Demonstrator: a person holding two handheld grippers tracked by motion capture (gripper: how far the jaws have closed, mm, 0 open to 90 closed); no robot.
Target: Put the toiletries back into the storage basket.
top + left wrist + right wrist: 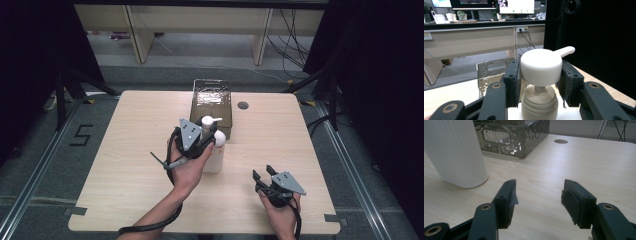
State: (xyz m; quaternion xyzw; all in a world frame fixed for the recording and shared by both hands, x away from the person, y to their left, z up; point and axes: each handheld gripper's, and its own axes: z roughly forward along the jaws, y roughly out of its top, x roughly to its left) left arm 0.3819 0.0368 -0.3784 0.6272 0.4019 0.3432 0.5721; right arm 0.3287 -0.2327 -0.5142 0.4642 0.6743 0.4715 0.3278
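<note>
A white pump bottle (215,155) stands upright near the middle of the wooden table (125,150). My left gripper (207,130) comes at its top from the near side, held by a hand. In the left gripper view, the round white pump head (541,66) sits between the jaws of my left gripper (540,76), and both pads touch its sides; the spout points away to the right. My right gripper (263,171) rests low near the table's front right, open, with nothing between its fingers. From the right gripper (539,192) view, the ribbed bottle body (456,152) stands ahead to the left.
A shiny hammered metal basket (196,102) stands just behind the bottle, also seen as the basket (516,135) in the right gripper view. A round cable hole (243,105) is beside it. Black curtains and floor rails flank the table.
</note>
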